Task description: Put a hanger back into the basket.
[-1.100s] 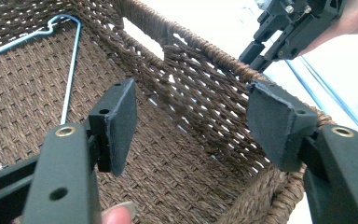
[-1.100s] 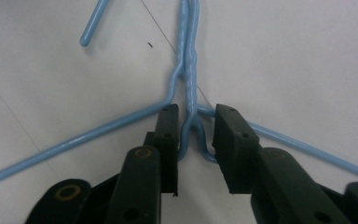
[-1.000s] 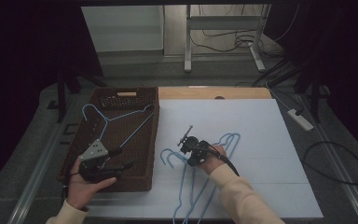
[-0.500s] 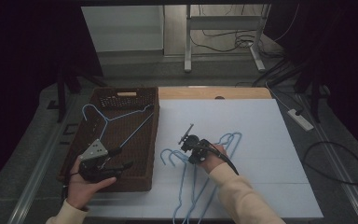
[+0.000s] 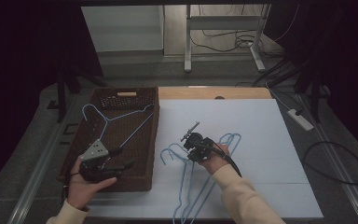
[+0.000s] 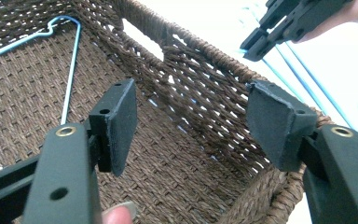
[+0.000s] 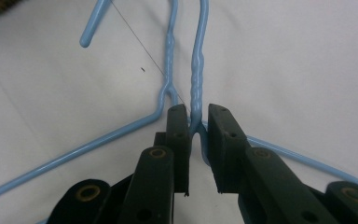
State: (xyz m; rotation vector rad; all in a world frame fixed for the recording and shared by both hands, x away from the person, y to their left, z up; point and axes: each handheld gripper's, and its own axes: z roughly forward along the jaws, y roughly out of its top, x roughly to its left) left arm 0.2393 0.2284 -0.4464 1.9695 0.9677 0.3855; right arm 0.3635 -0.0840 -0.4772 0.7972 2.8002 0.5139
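One blue hanger (image 5: 116, 122) is already laid in the wicker basket (image 5: 154, 140), while another hanger (image 7: 196, 70) is pinched at its neck by the closing right gripper (image 7: 197, 116) on the table, several left; the left gripper (image 6: 191, 121) is held open, empty.

One basket (image 5: 150, 140) stands on the bench (image 5: 261, 140), with one blue hanger (image 5: 116, 119) in it; a bunch of blue hangers (image 5: 191, 186) lies on the bench, at least three by their hooks. Two grippers are in hand: left (image 5: 121, 158); right (image 5: 192, 132).

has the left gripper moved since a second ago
No. The left gripper hovers over the same near corner of the basket, jaws open, with the hanger inside.
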